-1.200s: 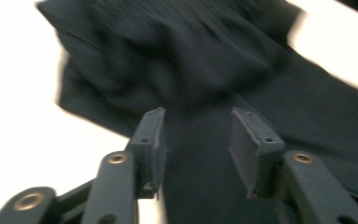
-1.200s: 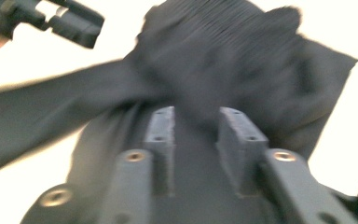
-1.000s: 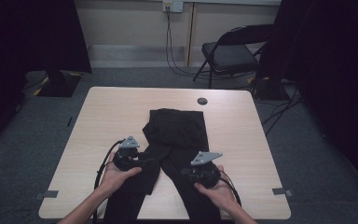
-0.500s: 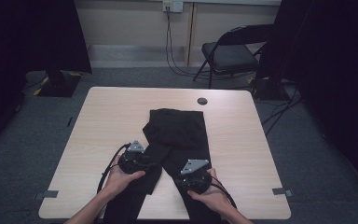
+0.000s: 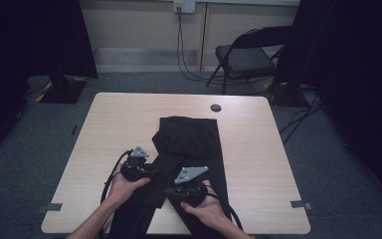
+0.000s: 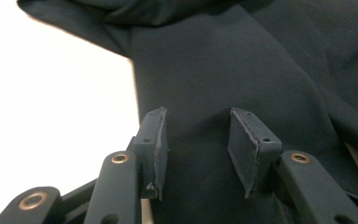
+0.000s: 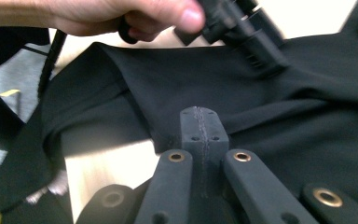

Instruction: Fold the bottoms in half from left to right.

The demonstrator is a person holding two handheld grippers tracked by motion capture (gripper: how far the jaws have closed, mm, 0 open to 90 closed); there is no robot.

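Observation:
Black trousers (image 5: 189, 139) lie on the wooden table (image 5: 114, 129), waist at the far end and legs running toward the near edge. My left gripper (image 5: 154, 172) rests on the left leg. In the left gripper view, my left gripper (image 6: 196, 135) is open, its pads standing apart over a low ridge of the trousers' cloth (image 6: 242, 60). My right gripper (image 5: 170, 190) lies across the right leg, pointing left. In the right gripper view, my right gripper (image 7: 200, 116) has just been closing and its jaws are together, pinching a fold of the trousers (image 7: 270, 93) at the inner edge.
A small black round disc (image 5: 216, 107) sits near the table's far edge. A folding chair (image 5: 243, 57) stands beyond the table. Cables trail from both grippers over the near edge. Bare wood lies to the left and right of the trousers.
My right gripper has moved left and nearer, from the right leg's outer part to its inner edge. The left gripper has stayed on the left leg.

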